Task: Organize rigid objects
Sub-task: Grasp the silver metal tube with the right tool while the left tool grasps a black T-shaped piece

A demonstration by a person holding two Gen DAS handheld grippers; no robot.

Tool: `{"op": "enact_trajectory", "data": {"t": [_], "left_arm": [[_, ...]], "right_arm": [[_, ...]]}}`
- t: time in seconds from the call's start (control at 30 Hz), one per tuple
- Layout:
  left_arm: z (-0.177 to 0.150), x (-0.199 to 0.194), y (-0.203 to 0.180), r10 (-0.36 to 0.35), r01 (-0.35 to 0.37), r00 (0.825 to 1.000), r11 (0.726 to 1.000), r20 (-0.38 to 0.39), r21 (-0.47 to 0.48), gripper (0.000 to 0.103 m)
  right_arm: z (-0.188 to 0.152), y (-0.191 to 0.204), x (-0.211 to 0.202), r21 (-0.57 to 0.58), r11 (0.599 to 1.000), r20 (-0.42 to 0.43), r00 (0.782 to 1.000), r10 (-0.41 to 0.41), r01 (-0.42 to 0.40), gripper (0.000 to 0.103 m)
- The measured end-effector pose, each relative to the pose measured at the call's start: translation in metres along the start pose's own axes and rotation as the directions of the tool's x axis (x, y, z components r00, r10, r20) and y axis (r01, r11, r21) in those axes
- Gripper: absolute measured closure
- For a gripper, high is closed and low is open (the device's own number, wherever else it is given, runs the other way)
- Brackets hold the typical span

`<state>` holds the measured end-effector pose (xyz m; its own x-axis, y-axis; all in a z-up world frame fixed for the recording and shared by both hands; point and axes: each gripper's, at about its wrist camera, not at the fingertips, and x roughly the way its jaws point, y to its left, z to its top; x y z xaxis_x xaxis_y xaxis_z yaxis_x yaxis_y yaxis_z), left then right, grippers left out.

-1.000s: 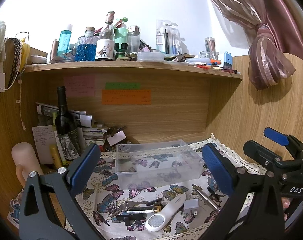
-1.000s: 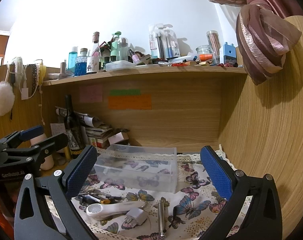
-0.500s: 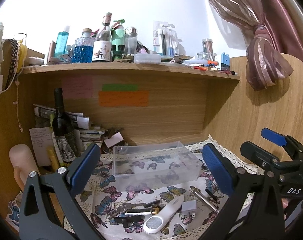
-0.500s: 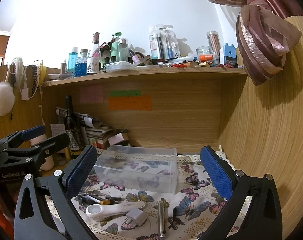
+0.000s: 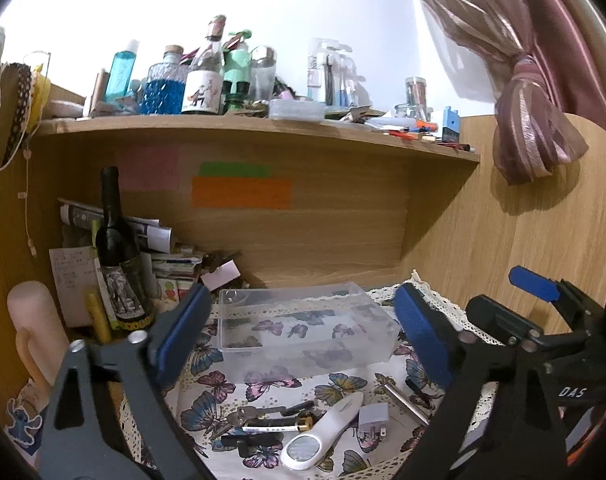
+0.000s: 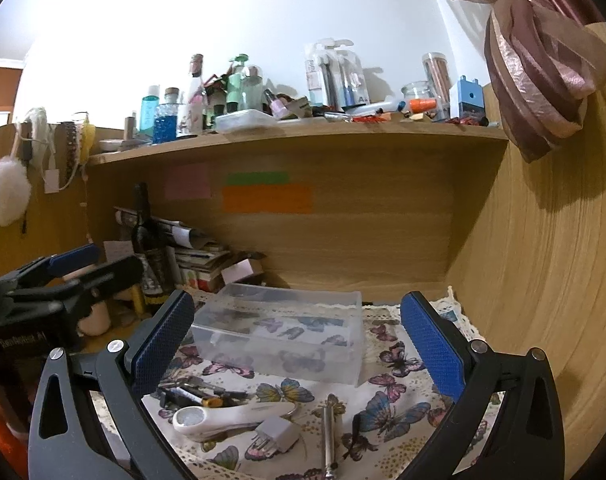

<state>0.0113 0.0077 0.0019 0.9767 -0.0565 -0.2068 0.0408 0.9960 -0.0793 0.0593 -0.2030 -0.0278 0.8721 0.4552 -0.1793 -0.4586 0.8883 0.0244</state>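
An empty clear plastic box (image 5: pixel 303 326) (image 6: pixel 281 338) stands on a butterfly-print cloth (image 5: pixel 219 384). In front of it lie a white handheld device (image 5: pixel 323 432) (image 6: pixel 231 418), a small white plug adapter (image 5: pixel 373 418) (image 6: pixel 277 434), keys (image 5: pixel 249 414), a black pen with gold tip (image 5: pixel 275 426) (image 6: pixel 191 396) and a metal rod (image 5: pixel 405 402) (image 6: pixel 327 438). My left gripper (image 5: pixel 303 336) is open and empty, above the cloth. My right gripper (image 6: pixel 297 338) is open and empty; it also shows at the right of the left wrist view (image 5: pixel 531 320).
A dark wine bottle (image 5: pixel 117 256), stacked papers and books (image 5: pixel 171 268) and a pale cylinder (image 5: pixel 33 320) crowd the back left. A wooden shelf (image 5: pixel 263 128) overhead carries several bottles. A wooden side panel (image 6: pixel 551 280) and a tied curtain (image 5: pixel 531 136) close the right.
The left wrist view has shifted a little, so the box and small items sit slightly lower and to the left. The right wrist view barely moved. Both grippers stayed open.
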Motion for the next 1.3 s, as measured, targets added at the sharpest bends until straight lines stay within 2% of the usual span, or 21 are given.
{"op": "enact_trajectory", "data": {"t": [0.07,0.23,0.33,0.43,0.53,0.63,0.77,0.93,1.13,1.2,1.3], "left_arm": [[0.000,0.003,0.004,0.008,-0.008,1.000,1.000,-0.009,-0.005,0.017],[-0.006,0.012,0.021,0.058,-0.058,0.997,0.998,-0.048,-0.001,0.019],[-0.014,0.024,0.040,0.099,-0.101,0.989,0.995,-0.112,-0.009,0.020],[-0.022,0.038,0.057,0.096,-0.103,0.976,0.994,-0.196,-0.025,0.030],[-0.035,0.052,0.074,0.107,-0.122,0.957,0.992,-0.270,-0.040,0.030],[-0.051,0.062,0.078,0.121,-0.135,0.937,0.991,-0.326,-0.020,0.030],[-0.079,0.075,0.078,0.119,-0.131,0.895,0.991,-0.430,0.002,0.030],[-0.109,0.081,0.076,0.096,-0.119,0.839,0.993,-0.535,-0.008,0.030],[-0.130,0.081,0.072,0.060,-0.108,0.793,0.993,-0.606,-0.042,0.030],[-0.136,0.082,0.070,0.054,-0.110,0.777,0.993,-0.627,-0.051,0.030],[-0.140,0.088,0.061,0.052,-0.088,0.767,0.996,-0.639,-0.024,0.031]], "right_arm": [[-0.001,-0.003,0.004,0.001,1.000,-0.010,1.000,0.004,-0.004,0.002],[-0.007,-0.012,0.013,-0.004,1.000,-0.040,0.999,-0.022,0.022,0.019],[-0.014,-0.021,0.021,0.000,1.000,-0.073,0.997,-0.021,0.021,0.023],[-0.025,-0.029,0.032,-0.018,0.999,-0.129,0.991,-0.043,0.040,0.029],[-0.040,-0.036,0.044,-0.030,0.998,-0.192,0.980,-0.060,0.055,0.031],[-0.053,-0.043,0.054,-0.029,0.998,-0.259,0.964,-0.059,0.053,0.037],[-0.071,-0.056,0.065,0.004,0.999,-0.347,0.937,-0.041,0.045,0.040],[-0.087,-0.060,0.072,0.027,0.999,-0.412,0.911,-0.024,0.038,0.040],[-0.101,-0.063,0.078,0.061,0.998,-0.463,0.886,0.008,0.022,0.040],[-0.105,-0.063,0.081,0.070,0.998,-0.480,0.877,0.027,0.008,0.046],[-0.114,-0.061,0.090,0.081,0.996,-0.516,0.854,0.068,-0.030,0.056]]}}
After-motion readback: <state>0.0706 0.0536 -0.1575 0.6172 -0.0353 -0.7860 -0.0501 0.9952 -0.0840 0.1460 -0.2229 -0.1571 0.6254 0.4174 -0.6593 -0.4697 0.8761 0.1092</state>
